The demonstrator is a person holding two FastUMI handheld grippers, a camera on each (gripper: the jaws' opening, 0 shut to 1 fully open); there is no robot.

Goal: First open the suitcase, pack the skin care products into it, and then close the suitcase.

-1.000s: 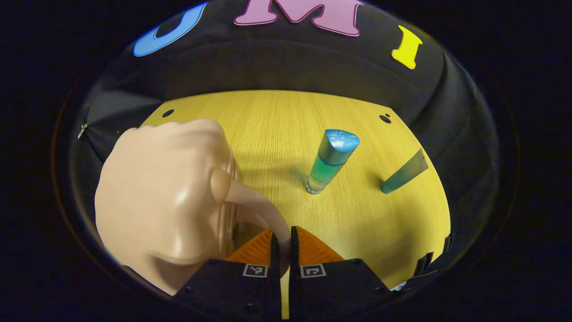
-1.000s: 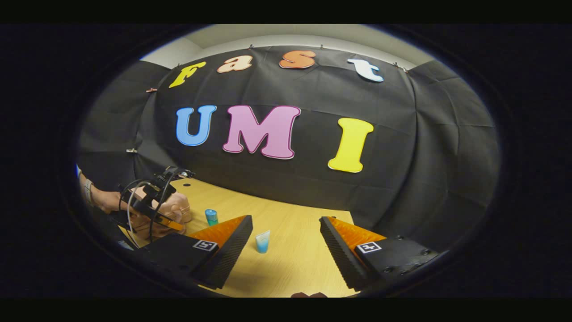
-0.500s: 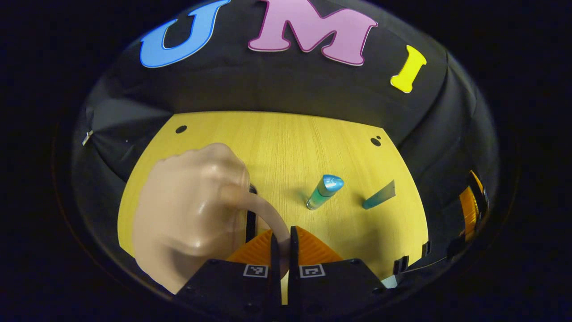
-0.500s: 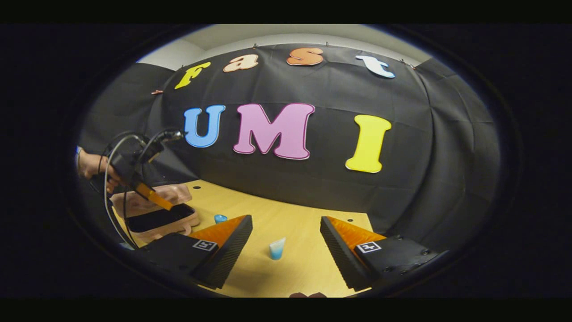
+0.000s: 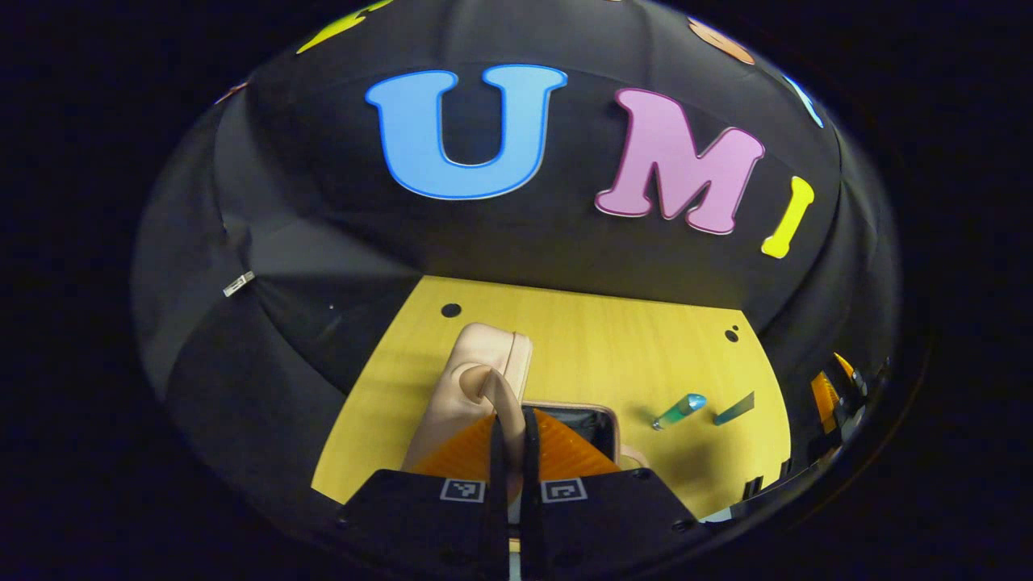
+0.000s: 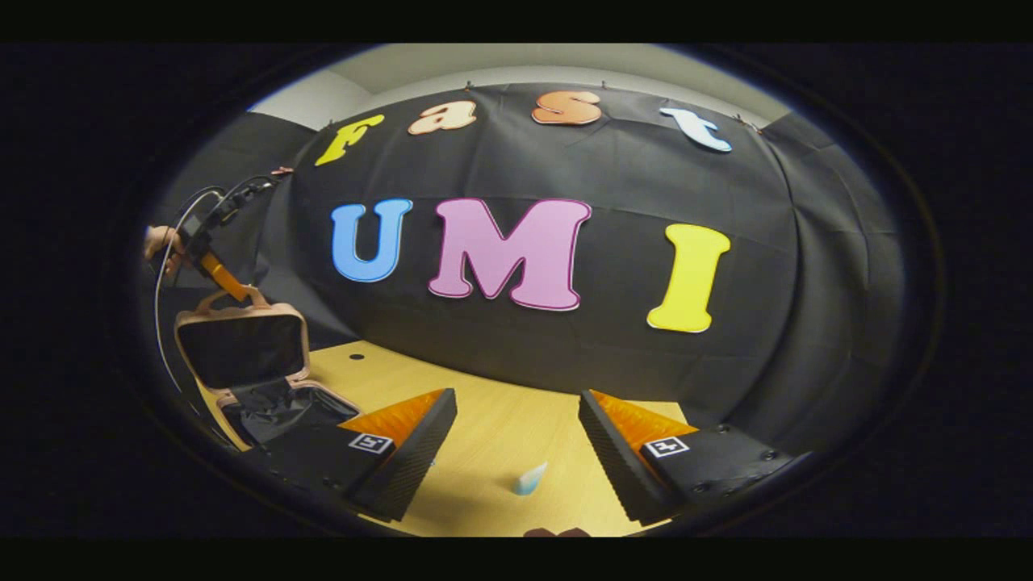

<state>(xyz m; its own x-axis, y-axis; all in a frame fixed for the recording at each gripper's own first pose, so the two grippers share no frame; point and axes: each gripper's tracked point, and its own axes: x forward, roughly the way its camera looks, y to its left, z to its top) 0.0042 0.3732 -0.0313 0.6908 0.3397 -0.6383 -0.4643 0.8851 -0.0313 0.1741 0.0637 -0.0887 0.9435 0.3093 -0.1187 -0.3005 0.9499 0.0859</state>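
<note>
A: The booth is looking dim overall; the light is falling from above, brightening the wooden table while the cloth wall is swallowing most of it.

B: In the right gripper view a pale strip of ceiling is glowing along the upper middle of the frame, and the table is sitting in softer light with a shadow spreading at lower centre.

A: The fisheye is bending everything hard toward the edges, and the rims are darkening.

B: Focus is holding in the middle; the suitcase at the left is looking soft and slightly smeared.
</note>
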